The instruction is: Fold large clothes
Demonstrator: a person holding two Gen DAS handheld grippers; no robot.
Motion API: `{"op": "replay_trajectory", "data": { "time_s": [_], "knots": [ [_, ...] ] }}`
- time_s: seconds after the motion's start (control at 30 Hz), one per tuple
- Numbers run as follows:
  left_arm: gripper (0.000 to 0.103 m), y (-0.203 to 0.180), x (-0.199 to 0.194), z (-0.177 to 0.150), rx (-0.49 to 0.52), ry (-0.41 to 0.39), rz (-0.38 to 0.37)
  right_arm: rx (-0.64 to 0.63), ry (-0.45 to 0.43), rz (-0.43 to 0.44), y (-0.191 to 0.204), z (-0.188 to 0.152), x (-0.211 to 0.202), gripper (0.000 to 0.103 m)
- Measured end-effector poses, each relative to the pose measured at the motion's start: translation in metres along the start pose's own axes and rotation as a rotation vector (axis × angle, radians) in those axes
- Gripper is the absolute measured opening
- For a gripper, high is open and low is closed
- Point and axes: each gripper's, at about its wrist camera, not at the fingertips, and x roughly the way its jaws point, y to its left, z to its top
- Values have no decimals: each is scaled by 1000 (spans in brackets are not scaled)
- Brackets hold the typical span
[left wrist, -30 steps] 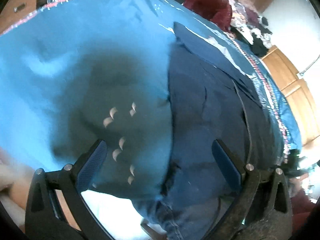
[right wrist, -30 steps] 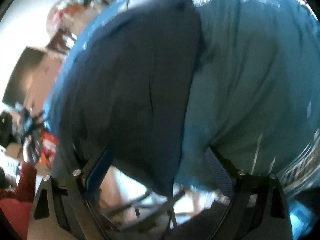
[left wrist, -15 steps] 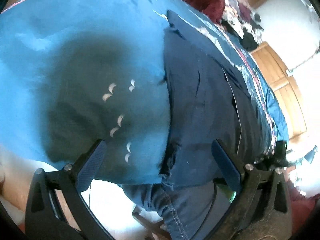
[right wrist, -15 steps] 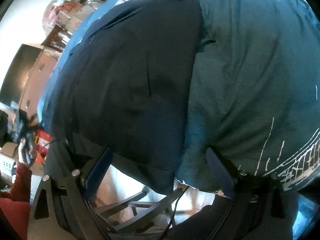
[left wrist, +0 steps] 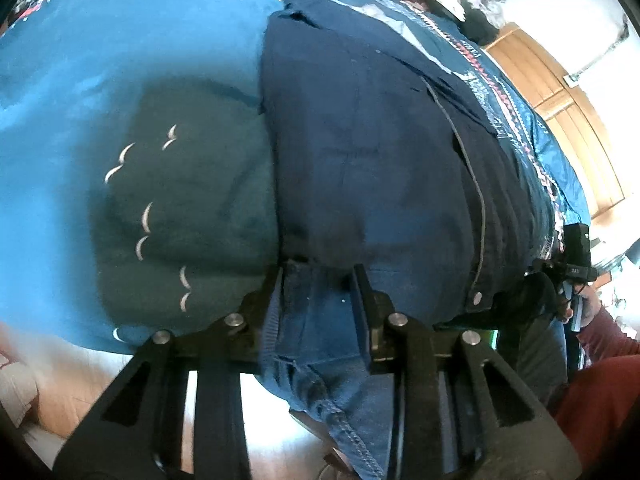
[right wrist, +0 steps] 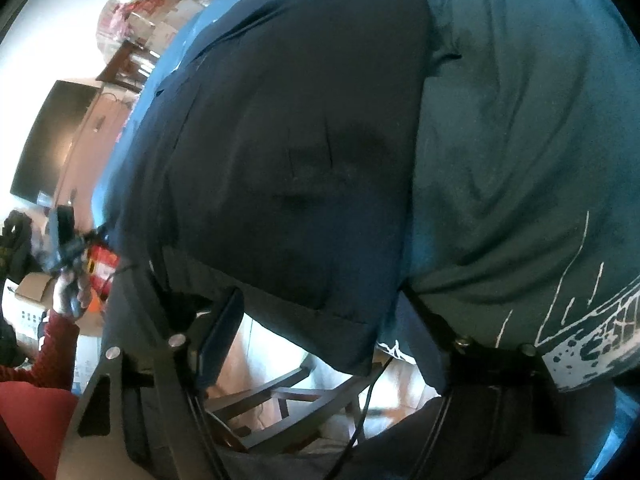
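Note:
A large dark navy shirt point(left wrist: 372, 152) lies spread over the blue-covered table point(left wrist: 80, 60), its near edge hanging over the table's front. It also shows in the right wrist view point(right wrist: 280, 140). My left gripper point(left wrist: 320, 304) is shut on the shirt's hanging near edge, with blue fabric bunched between its fingers. My right gripper point(right wrist: 320, 340) is open, its jaws wide apart on either side of the shirt's other hanging corner point(right wrist: 352, 344), not clamped on it.
A blue cloth with white printed marks point(right wrist: 540, 160) covers the table. Wooden cabinets point(left wrist: 560, 92) stand at the far right. A dark wooden chair point(right wrist: 288, 404) stands below the table edge. A person's red sleeve point(right wrist: 48, 344) is at the left.
My left gripper has closed from wide open onto the shirt's near edge. Both grippers have moved in closer to the table's front edge. The right gripper stays open.

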Motion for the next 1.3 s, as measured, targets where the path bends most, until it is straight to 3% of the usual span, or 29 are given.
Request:
{"op": "replay_trajectory", "data": {
  "time_s": [0.13,0.27,0.3,0.33,0.37,0.4,0.43,0.53,0.73,0.83,1.0,1.2,1.27,1.3],
  "knots": [
    [29,-9,-1,2,10,-6,-24,4,11,14,3,-3,0,73],
    [31,-5,15,5,-23,27,-2,12,13,17,1,-6,5,73],
    [26,-8,15,5,-17,21,2,12,12,18,1,-5,5,73],
    [15,-14,13,6,-13,14,-21,8,12,16,2,-4,5,71],
    [15,-20,9,7,-17,0,-48,-2,13,3,4,-4,4,66],
    [13,-28,3,10,-19,-21,-77,-9,17,-18,6,-5,3,39],
    [13,-32,-6,13,-36,-47,-124,-5,15,-42,7,-5,-2,20],
    [13,-43,-40,34,-75,-162,-238,35,-76,76,10,-4,-35,10],
    [13,-38,-69,80,-167,-335,-369,75,-307,297,29,19,-111,8],
    [13,-40,-67,113,-173,-373,-362,46,-364,319,40,36,-129,8],
    [14,-38,-57,181,-161,-412,-335,9,-416,323,48,107,-142,8],
    [16,-33,0,286,-140,-396,-275,9,-432,284,23,247,-123,8],
    [21,-26,25,314,-141,-384,-228,23,-429,272,7,292,-106,8],
    [30,-21,38,326,-152,-381,-193,27,-426,255,-1,310,-97,8]
  ]
}}
